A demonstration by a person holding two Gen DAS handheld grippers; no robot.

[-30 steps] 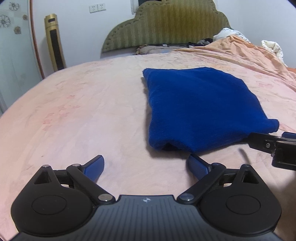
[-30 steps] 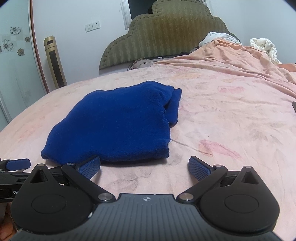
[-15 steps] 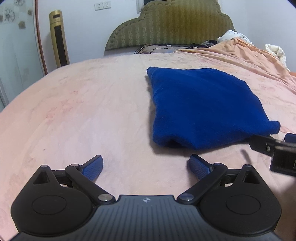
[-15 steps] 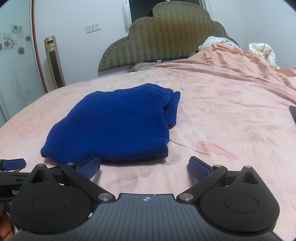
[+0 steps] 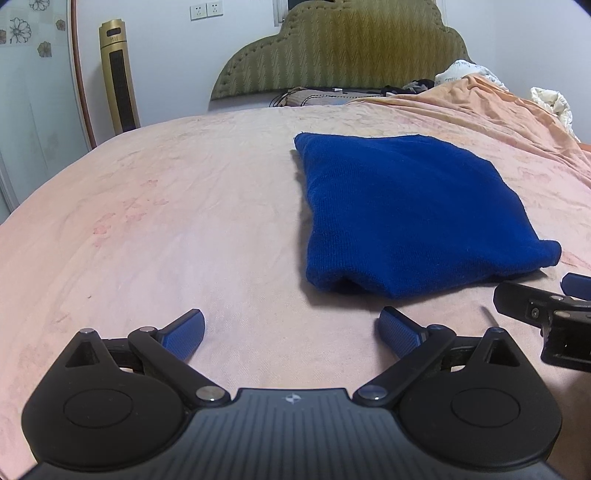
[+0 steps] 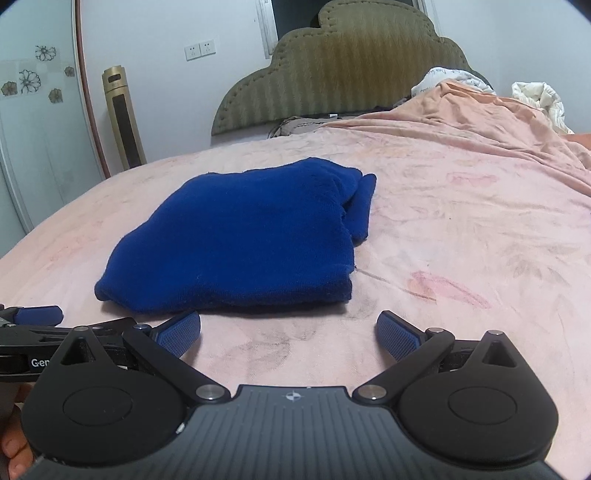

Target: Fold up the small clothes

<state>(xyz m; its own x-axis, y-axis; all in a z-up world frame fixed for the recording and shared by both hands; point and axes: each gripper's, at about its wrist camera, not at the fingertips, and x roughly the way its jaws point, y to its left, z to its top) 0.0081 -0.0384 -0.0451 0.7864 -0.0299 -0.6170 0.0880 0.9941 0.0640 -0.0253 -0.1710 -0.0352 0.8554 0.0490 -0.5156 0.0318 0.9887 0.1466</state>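
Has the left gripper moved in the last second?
Yes. The left gripper, jaws open, has backed away and swung left: the headboard and blue garment sit further right and the tower fan shows more fully.

A home bedroom: a wide bed under a pale pink floral sheet fills the view, with an olive-green scalloped padded headboard at 12 o'clock, a gold tower fan at 10 o'clock beside white wall sockets, and rumpled white bedding at 2 o'clock.
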